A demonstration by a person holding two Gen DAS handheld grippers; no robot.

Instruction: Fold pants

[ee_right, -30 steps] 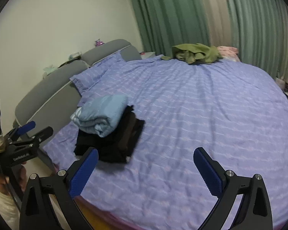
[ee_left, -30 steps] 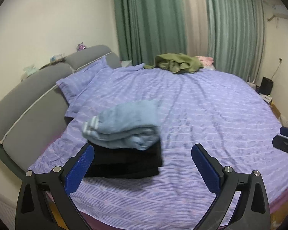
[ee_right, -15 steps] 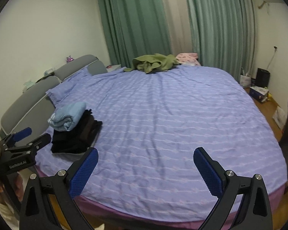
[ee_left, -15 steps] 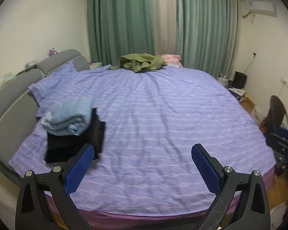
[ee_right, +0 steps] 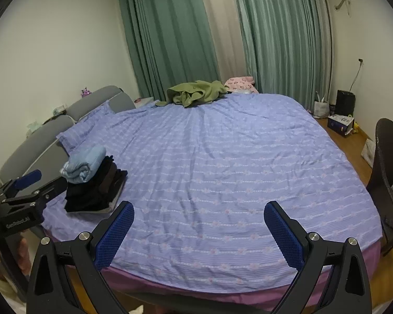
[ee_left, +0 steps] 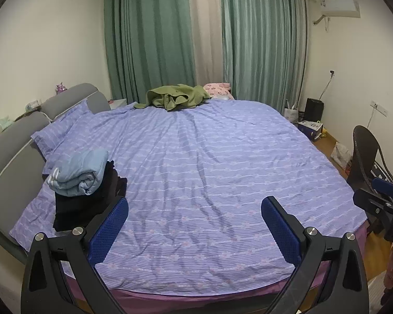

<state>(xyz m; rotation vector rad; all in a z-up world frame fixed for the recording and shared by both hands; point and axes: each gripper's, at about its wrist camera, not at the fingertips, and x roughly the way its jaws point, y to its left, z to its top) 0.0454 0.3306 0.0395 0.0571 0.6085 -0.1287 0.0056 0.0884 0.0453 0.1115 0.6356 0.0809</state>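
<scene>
Though near left fingers (ee_left: 110, 233), folded pants (ee_left: 78, 172) untouched.

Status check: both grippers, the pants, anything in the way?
Left gripper and right gripper open, empty. Folded light-blue pants atop folded dark clothes stack. Purple striped bedspread ahead unobstructed.

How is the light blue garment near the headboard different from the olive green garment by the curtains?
The light blue garment is folded into a neat bundle; the olive green garment lies crumpled and unfolded. The blue one sits on a stack of dark folded clothes; the green one lies directly on the purple striped bedspread. Both are untouched by either gripper.
</scene>
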